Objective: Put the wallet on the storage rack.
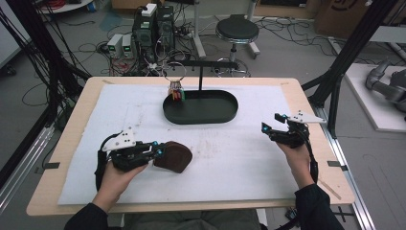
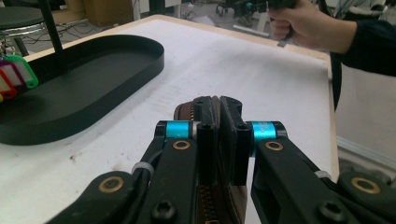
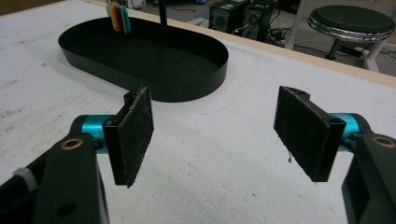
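Left gripper point(image 2: 219, 140): we are clamping its jaws on the edge of the brown leather pouch point(image 1: 173, 156), zipper running between the pads.
Pouch location: lying on the white mat point(image 1: 239, 158), near-left, well apart from the black oval tray point(image 1: 201, 117).
Handling: we are judging it light, soft, floppy; the zipper edge seems the firmest place to grip.
Long axis: roughly left-right, pointing away from our jaws.
Right gripper point(image 3: 219, 135): we are holding its jaws apart, empty.
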